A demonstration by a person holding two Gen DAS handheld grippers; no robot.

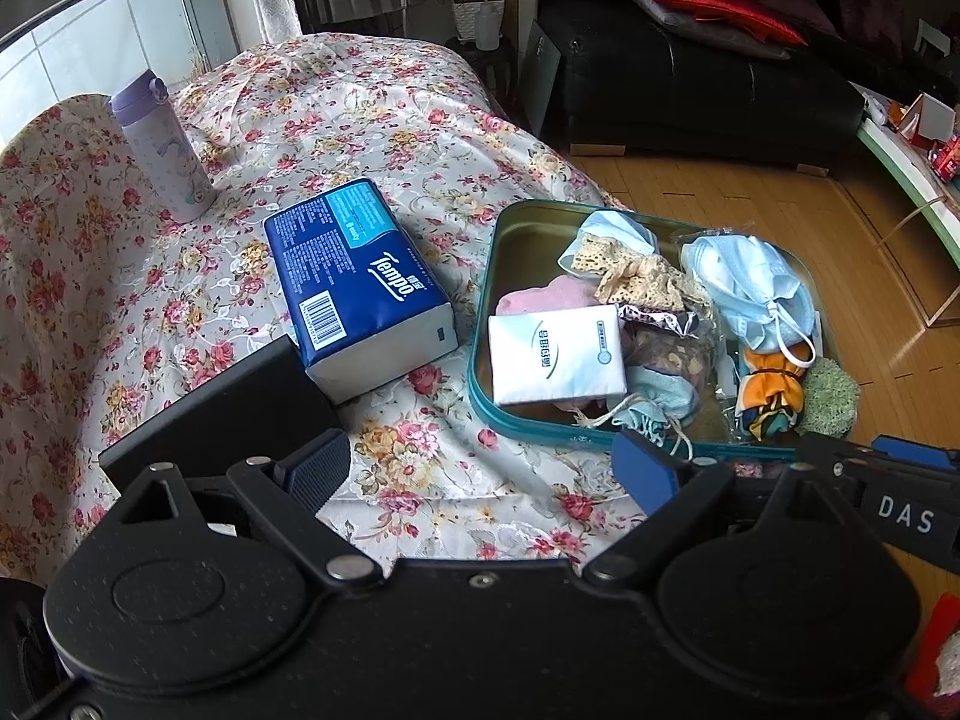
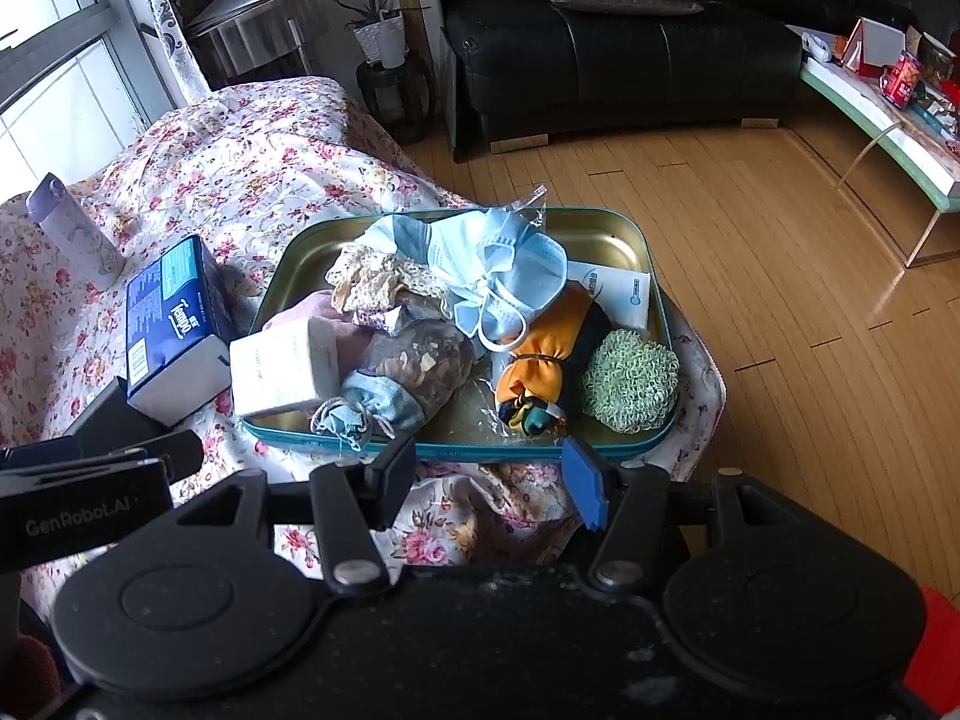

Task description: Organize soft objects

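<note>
A teal-rimmed metal tray (image 1: 510, 240) (image 2: 624, 240) sits on the floral-covered table. It holds a white tissue pack (image 1: 555, 354) (image 2: 282, 372), blue face masks (image 1: 750, 288) (image 2: 510, 264), lace cloth (image 1: 636, 279) (image 2: 372, 282), an orange scarf bundle (image 1: 771, 396) (image 2: 540, 366), a green scrubber (image 1: 831, 396) (image 2: 630, 381) and a drawstring pouch (image 2: 414, 372). A blue Tempo tissue pack (image 1: 354, 276) (image 2: 171, 312) lies left of the tray. My left gripper (image 1: 480, 474) is open and empty before the tray. My right gripper (image 2: 489, 483) is open and empty at the tray's near rim.
A lilac bottle (image 1: 165, 150) (image 2: 75, 234) stands at the table's far left. A black box (image 1: 228, 408) (image 2: 111, 414) lies near the Tempo pack. A black sofa (image 2: 600, 54), wooden floor (image 2: 780, 270) and a side table (image 2: 888, 114) are beyond.
</note>
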